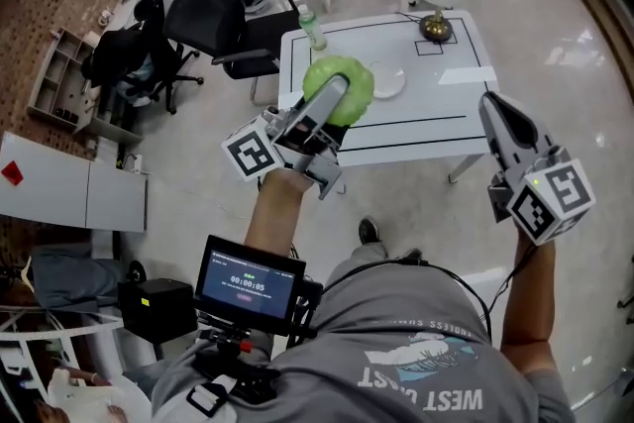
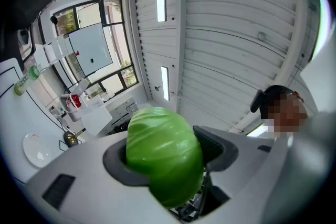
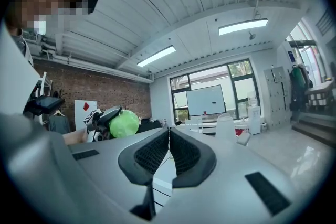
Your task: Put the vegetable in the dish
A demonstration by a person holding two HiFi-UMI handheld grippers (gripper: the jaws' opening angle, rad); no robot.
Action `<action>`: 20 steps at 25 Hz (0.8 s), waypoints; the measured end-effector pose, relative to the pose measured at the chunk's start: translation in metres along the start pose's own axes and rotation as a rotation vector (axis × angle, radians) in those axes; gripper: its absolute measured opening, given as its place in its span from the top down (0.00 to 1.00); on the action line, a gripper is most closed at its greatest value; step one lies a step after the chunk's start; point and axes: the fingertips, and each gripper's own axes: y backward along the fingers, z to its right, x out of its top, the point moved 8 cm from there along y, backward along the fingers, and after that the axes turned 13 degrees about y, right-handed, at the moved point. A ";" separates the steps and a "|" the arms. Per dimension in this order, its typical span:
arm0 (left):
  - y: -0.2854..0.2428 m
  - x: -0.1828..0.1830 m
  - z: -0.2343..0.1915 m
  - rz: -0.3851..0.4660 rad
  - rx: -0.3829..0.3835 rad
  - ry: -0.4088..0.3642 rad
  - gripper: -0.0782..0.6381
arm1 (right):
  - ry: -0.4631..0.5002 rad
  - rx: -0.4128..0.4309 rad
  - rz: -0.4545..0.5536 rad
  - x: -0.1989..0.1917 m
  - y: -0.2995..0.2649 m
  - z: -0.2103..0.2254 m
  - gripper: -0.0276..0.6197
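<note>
Vegetable [image 2: 164,155] glossy and smooth; table [image 1: 436,104] smooth; floor [image 1: 555,25] polished, reflective; wall [image 3: 131,94] rough brick.

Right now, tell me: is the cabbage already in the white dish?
No, the cabbage sits clamped in the left hand-held gripper, apart from the dish.

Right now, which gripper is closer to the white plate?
Left. The left gripper, holding the green cabbage, hangs beside the plate; the right gripper, shut and empty, is off the table's right side.

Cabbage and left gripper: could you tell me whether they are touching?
Touching. The left gripper view shows the left gripper clamping the green cabbage between both pads.
</note>
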 end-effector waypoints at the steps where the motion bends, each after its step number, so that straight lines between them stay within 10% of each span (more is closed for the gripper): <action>1: -0.001 0.005 -0.007 -0.004 0.001 0.008 0.52 | -0.002 -0.007 -0.003 -0.002 -0.006 0.002 0.95; 20: -0.004 0.101 -0.099 -0.097 0.005 0.066 0.52 | 0.024 -0.118 -0.027 0.003 -0.114 0.000 0.95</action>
